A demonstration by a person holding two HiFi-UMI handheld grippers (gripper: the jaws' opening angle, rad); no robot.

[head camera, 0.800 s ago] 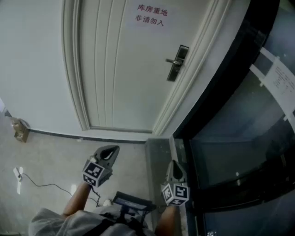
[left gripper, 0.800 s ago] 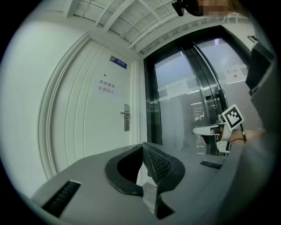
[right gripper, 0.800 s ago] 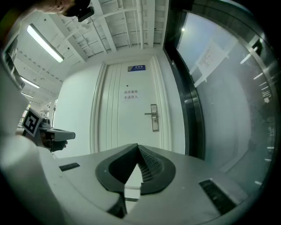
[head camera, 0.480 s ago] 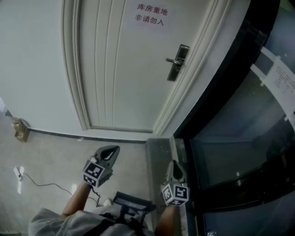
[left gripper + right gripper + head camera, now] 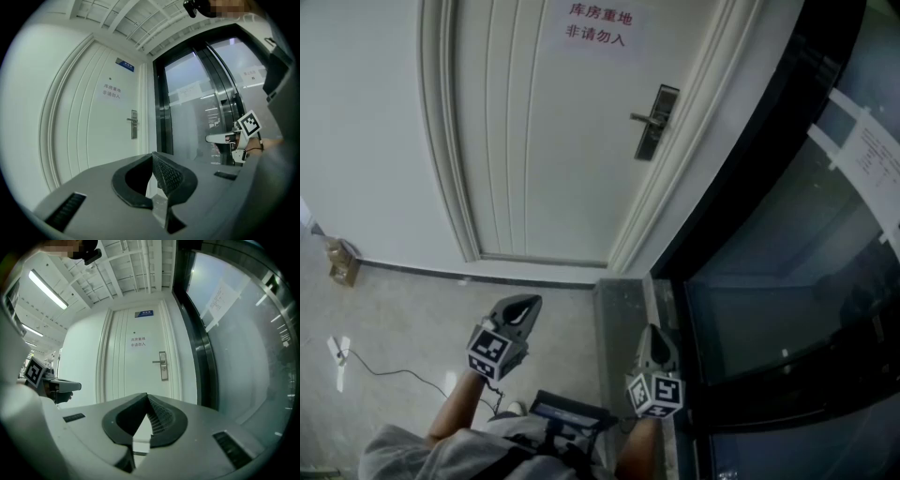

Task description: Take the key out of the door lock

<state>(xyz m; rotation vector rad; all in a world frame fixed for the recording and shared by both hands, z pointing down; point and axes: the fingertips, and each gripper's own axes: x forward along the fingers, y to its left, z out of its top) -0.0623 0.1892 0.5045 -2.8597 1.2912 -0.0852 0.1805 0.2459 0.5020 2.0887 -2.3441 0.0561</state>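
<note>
Both grippers hang low in front of the person, well apart from the door (image 5: 544,141), and both point toward it. The left gripper (image 5: 523,304) has its jaws together, tips touching, with nothing between them. The right gripper (image 5: 652,332) is likewise closed and empty. The lock (image 5: 652,122) sits near the door's right edge, a dark upright plate with a lever handle (image 5: 639,118) pointing left. The key is too small to make out at the lock in any view. A sign (image 5: 598,24) with red characters is stuck on the door, above and left of the lock. To the door's right stands a dark-framed glass wall (image 5: 787,253). On the floor (image 5: 403,319) at left lies a thin cable (image 5: 389,375).
</note>
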